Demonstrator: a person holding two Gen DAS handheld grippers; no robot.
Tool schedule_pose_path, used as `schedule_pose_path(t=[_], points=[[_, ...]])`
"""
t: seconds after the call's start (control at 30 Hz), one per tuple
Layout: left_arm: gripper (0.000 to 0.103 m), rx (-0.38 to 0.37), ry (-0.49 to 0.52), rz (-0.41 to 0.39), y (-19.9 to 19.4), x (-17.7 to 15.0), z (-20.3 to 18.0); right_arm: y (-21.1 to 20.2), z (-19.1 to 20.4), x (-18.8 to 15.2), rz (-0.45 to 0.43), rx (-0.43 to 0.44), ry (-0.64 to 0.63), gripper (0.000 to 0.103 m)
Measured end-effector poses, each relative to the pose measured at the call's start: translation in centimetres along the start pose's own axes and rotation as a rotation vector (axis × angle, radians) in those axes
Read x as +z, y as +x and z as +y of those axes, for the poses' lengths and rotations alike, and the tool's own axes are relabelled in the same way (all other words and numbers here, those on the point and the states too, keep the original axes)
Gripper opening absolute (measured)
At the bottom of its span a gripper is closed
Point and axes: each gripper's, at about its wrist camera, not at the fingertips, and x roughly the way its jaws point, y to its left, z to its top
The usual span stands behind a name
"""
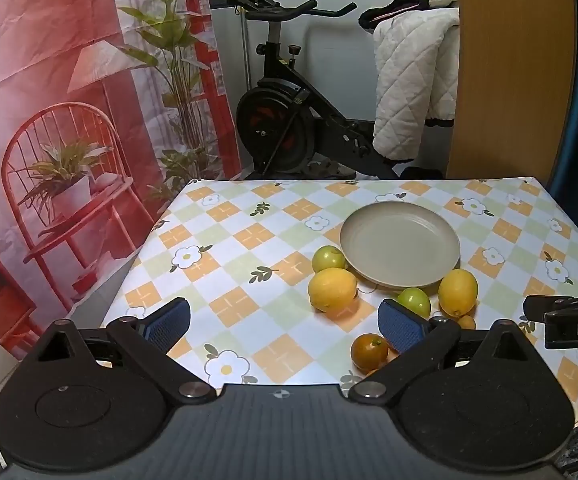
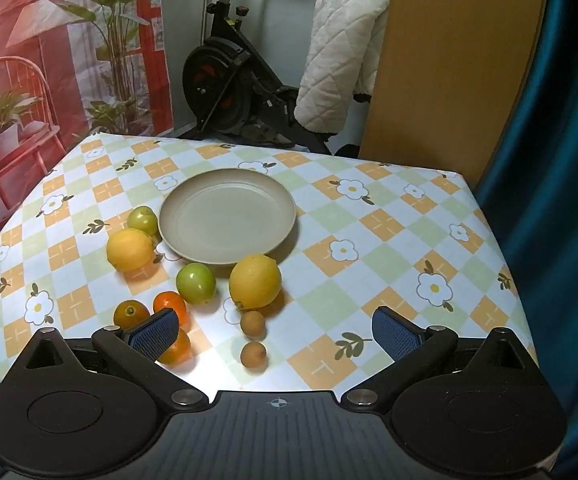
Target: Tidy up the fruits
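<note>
- Your left gripper (image 1: pixel 285 326) has its jaws spread wide with nothing between them, hovering over the near left part of the table (image 1: pixel 217 240)
- Your right gripper (image 2: pixel 275 334) is likewise spread apart and holds nothing, low over the table's near edge
- The beige plate (image 2: pixel 193 236) sits mid-table with no fruit on it
- Left of the plate, one green fruit (image 2: pixel 143 219) touches its rim, and a lemon (image 2: pixel 131 249) lies just in front of that fruit
- In front of the plate lie a second green fruit (image 2: pixel 195 283) and a second lemon (image 2: pixel 255 281), side by side
- Three small oranges (image 2: pixel 131 313) cluster by your right gripper's left finger, which partly hides one
- Two small brown fruits (image 2: pixel 253 324) lie between your right gripper's fingers, one nearer than the other
</note>
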Motion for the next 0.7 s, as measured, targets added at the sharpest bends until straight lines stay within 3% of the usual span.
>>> schedule_pose_path(t=[0.7], points=[[0.102, -0.011, -0.005, 0.002, -0.1, 0.0, 0.0, -0.2, -0.3, 0.1, -0.006, -0.005, -0.003, 0.103]])
